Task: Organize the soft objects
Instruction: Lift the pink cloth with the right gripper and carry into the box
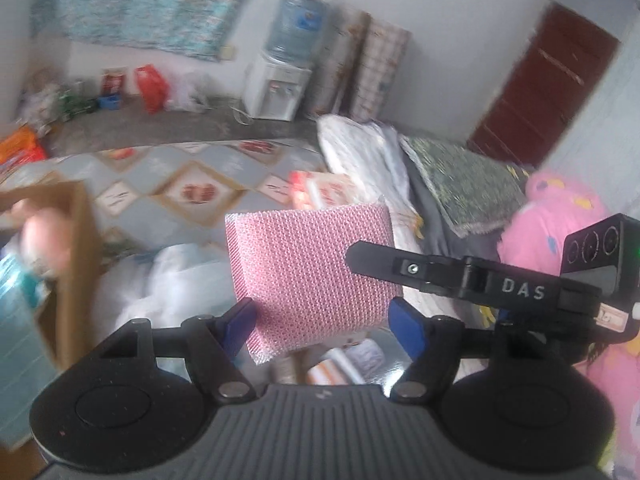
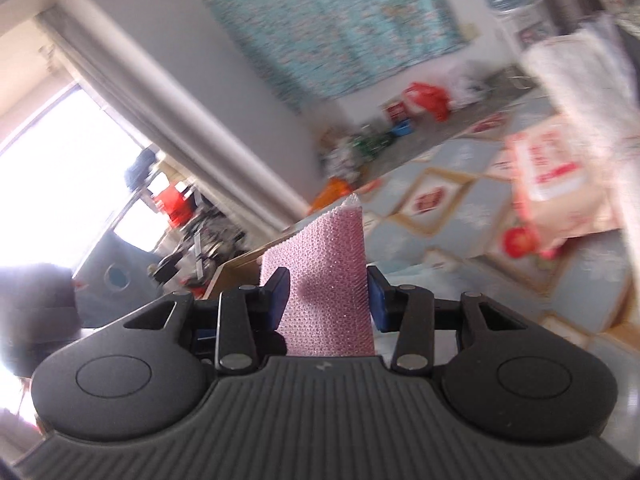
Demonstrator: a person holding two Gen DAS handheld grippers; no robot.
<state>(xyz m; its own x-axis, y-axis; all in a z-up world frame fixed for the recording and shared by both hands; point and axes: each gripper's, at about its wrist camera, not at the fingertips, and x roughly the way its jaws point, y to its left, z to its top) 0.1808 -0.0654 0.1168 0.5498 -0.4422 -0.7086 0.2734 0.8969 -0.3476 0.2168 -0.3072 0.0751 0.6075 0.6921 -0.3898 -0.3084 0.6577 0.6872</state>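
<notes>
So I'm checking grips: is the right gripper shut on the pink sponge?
Shut on it: the right gripper pinches the pink sponge between both blue pads, denting it.

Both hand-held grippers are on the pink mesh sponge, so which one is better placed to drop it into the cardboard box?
Probably the left hand-held gripper: it holds the pink mesh sponge broadside, and the brown cardboard box sits close by in its view. The right hand-held gripper pinches only an edge.
</notes>
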